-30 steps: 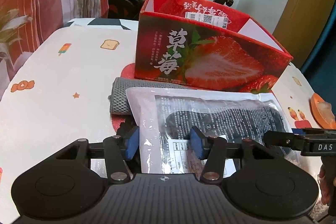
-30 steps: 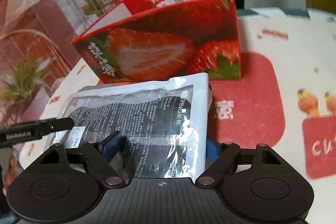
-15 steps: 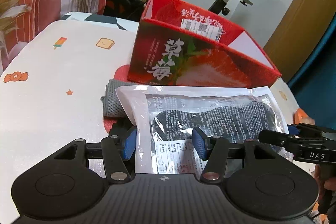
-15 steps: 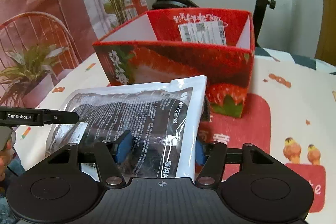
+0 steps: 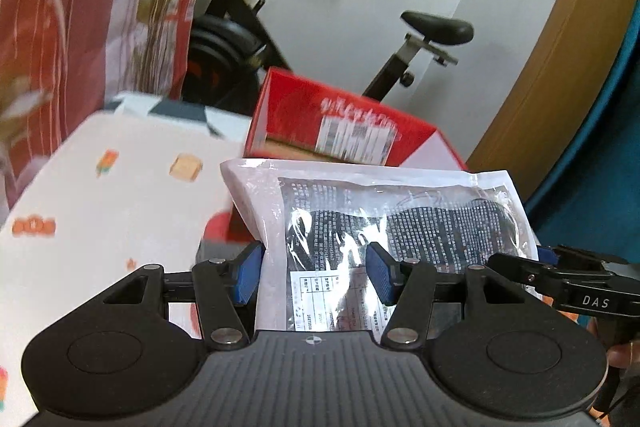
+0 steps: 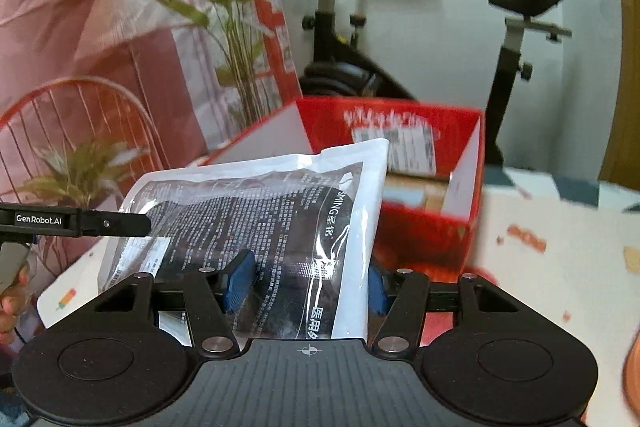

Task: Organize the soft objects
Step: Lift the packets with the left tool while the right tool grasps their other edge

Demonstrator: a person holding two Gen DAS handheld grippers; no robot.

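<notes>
The left gripper (image 5: 314, 275) pinches one end of a sealed plastic pouch (image 5: 400, 223) between its blue pads, and the right gripper (image 6: 306, 285) is clamped on the other end, so the pouch hangs between them, clear of the worktop (image 5: 120, 211). Just behind the pouch stands an open red box (image 6: 424, 223) printed with strawberries, a white label stuck on its inner back wall. The worktop under the box carries a white cloth with small cartoon prints and a red patch. Behind the box are an exercise bike (image 6: 348, 39), a leafy plant (image 6: 236, 23) and a pink-red curtain (image 6: 80, 7). The pouch is white-edged with a clear face, dark fabric inside overprinted with dense white text.
</notes>
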